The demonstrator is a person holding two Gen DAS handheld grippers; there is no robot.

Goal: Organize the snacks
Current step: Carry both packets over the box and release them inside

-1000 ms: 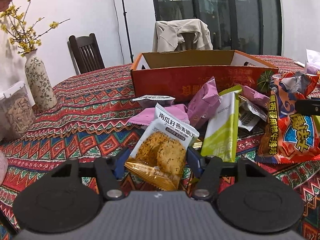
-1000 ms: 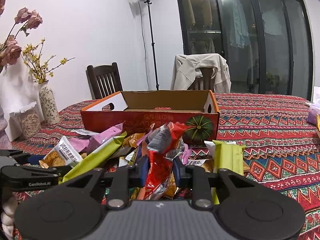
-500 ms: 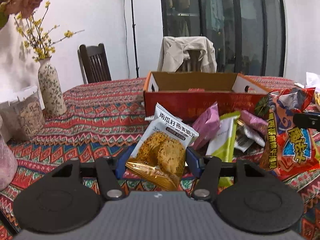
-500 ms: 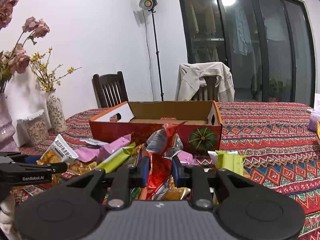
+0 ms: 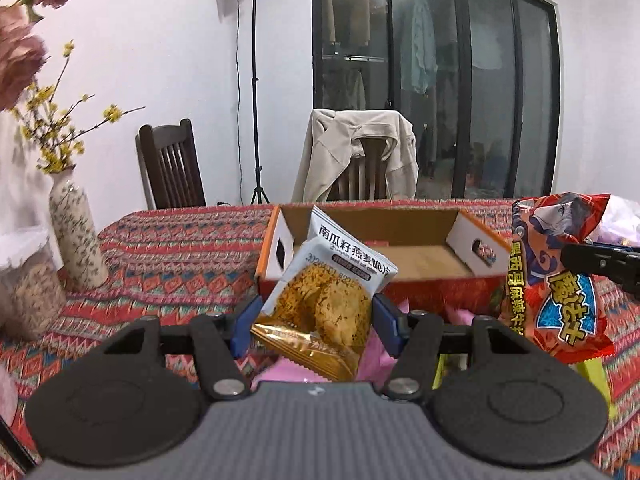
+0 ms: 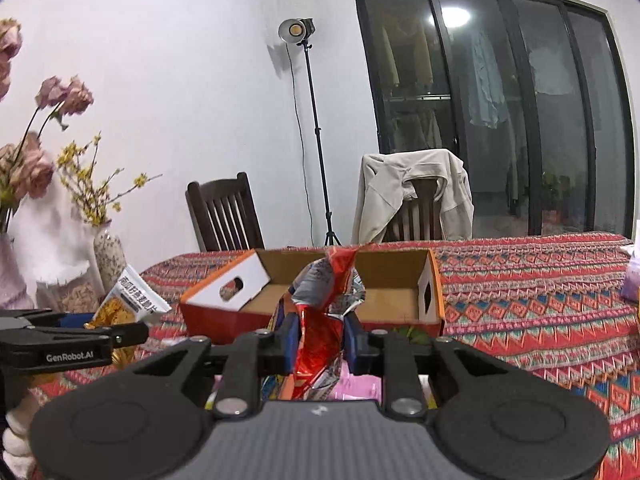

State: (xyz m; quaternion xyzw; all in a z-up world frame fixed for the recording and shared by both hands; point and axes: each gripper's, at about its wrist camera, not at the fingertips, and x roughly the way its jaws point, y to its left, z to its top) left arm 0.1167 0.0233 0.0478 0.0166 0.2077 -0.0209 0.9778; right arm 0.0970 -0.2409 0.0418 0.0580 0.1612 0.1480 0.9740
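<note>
My left gripper (image 5: pixel 314 322) is shut on a white and gold oat crisp packet (image 5: pixel 328 300), held up above the table in front of the open orange cardboard box (image 5: pixel 476 288). My right gripper (image 6: pixel 320 340) is shut on a crumpled red snack bag (image 6: pixel 320 320), also lifted before the box (image 6: pixel 434 308). The red bag shows at the right of the left wrist view (image 5: pixel 556 280). The oat packet (image 6: pixel 128 300) and left gripper (image 6: pixel 120 334) show at the left of the right wrist view. The box floor looks bare.
Pink and green snack packets (image 5: pixel 384 348) lie on the patterned tablecloth (image 6: pixel 540 320) below the grippers. A flower vase (image 5: pixel 76 236) and a clear jar (image 5: pixel 28 296) stand at the left. Two chairs (image 6: pixel 224 216) and a light stand (image 6: pixel 316 140) are behind the table.
Both grippers have risen with their packets and now sit higher, so the box's inside shows and the snack pile has dropped below view.
</note>
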